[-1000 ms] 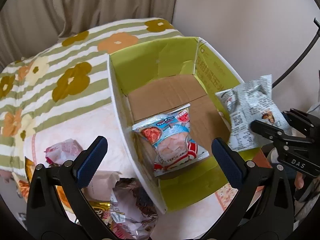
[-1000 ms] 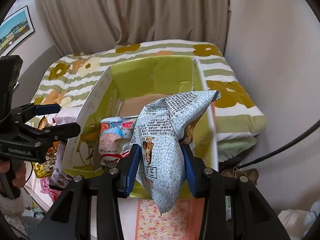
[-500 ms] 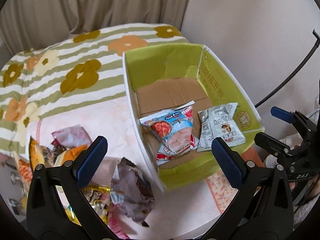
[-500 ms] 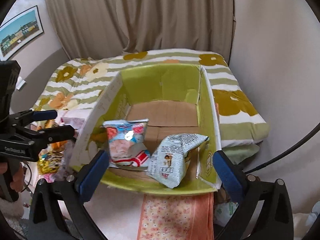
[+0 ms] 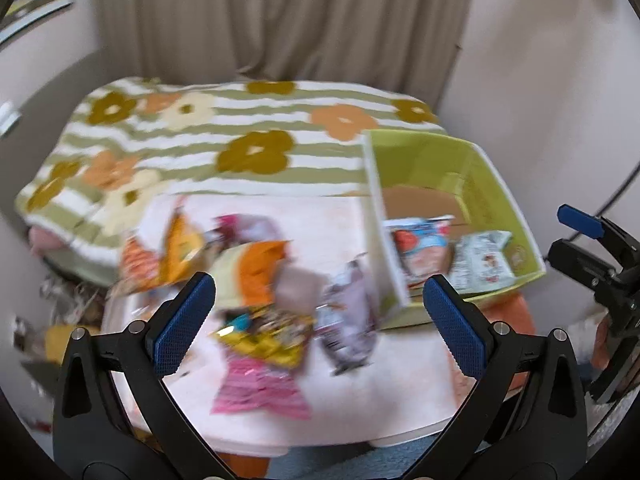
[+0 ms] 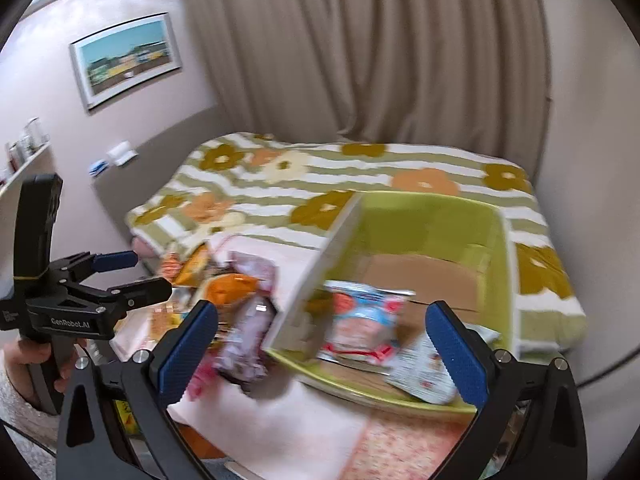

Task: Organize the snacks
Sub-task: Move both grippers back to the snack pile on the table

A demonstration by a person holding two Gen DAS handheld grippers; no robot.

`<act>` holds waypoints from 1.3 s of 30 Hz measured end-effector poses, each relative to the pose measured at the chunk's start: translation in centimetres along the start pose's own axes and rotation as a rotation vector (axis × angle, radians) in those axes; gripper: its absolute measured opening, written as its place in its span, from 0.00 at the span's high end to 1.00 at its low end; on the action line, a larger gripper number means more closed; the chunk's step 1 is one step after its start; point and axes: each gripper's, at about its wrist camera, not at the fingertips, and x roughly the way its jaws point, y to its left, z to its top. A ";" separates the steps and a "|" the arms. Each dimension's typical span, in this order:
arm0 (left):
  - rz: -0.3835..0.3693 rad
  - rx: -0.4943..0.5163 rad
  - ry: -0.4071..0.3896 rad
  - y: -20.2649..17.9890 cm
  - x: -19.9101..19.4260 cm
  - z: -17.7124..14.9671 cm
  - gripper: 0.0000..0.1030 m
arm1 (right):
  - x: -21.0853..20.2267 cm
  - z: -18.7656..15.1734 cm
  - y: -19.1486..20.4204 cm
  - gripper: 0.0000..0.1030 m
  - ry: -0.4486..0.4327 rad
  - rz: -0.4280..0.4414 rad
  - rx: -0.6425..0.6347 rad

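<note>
A green cardboard box (image 5: 486, 184) (image 6: 500, 248) stands on the table's right side. Inside lie a red-and-blue snack bag (image 5: 420, 240) (image 6: 362, 320) and a grey-white patterned bag (image 5: 482, 258) (image 6: 424, 372). A pile of loose snack bags (image 5: 256, 280) (image 6: 240, 300) lies on the table left of the box, blurred. My left gripper (image 5: 320, 320) is open and empty above the pile; it also shows in the right wrist view (image 6: 124, 276). My right gripper (image 6: 322, 348) is open and empty in front of the box; it also shows in the left wrist view (image 5: 576, 236).
The pale table (image 5: 340, 408) has its front edge close to me. A bed with a striped flower blanket (image 5: 224, 136) (image 6: 320, 176) lies behind. Curtains and walls stand at the back and right. A cable (image 5: 624, 180) runs along the right wall.
The grey-white bag left my right gripper and now lies in the box. Both grippers have pulled back and swung left toward the snack pile, both jaws wide.
</note>
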 end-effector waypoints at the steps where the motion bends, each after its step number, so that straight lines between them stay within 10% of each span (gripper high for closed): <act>1: 0.019 -0.020 -0.005 1.0 -0.4 -0.4 0.00 | 0.4 0.2 0.7 0.00 -0.001 0.018 -0.012; 13: 0.100 -0.150 0.001 12.5 -0.8 -1.9 0.00 | 7.9 1.7 8.4 0.00 0.084 0.109 -0.078; 28: -0.149 -0.004 0.236 19.8 11.9 5.4 0.00 | 21.3 1.4 14.2 0.00 0.327 -0.009 0.074; 39: -0.290 0.041 0.472 19.1 22.6 4.8 0.00 | 26.2 -0.4 14.6 0.00 0.426 -0.121 0.205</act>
